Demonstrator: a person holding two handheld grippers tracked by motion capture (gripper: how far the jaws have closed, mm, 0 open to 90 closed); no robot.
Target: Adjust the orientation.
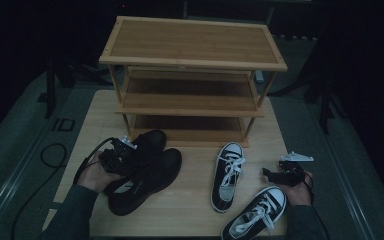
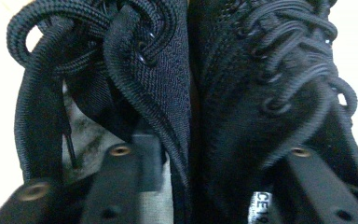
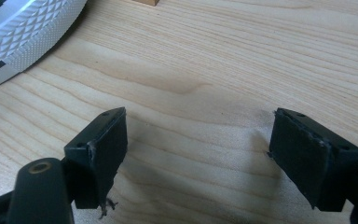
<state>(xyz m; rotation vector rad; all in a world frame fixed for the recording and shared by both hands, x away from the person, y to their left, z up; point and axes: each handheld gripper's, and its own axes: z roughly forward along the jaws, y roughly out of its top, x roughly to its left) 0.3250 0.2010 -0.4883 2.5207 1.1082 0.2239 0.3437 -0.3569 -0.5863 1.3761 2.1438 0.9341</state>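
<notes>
Farthest back, a three-tier light wooden shoe rack, all shelves bare, standing on the far half of the pale wooden tabletop. In front of it at the left, a pair of black lace-up mesh shoes lying side by side and touching, toes angled toward the rack. To the right, two black canvas sneakers with white laces and toe caps, one near the rack's foot, the other at the near edge, well apart from the black pair.

Left gripper down on the black pair at the heel end; in the left gripper view, fingers straddling the two adjoining inner walls, one finger inside each shoe's opening. Partly closed around that fabric, but no telling whether the pads already press firmly.

Right gripper low over bare wood between the two sneakers, fingers spread wide, nothing between them.

Judged best for this step: bite deep on both collars, not on laces or the loose tongue. Squeeze until both walls are pinched together. Lift level and slowly, so neither shoe slips out or swings, then carry toward a shelf with toes leading.
</notes>
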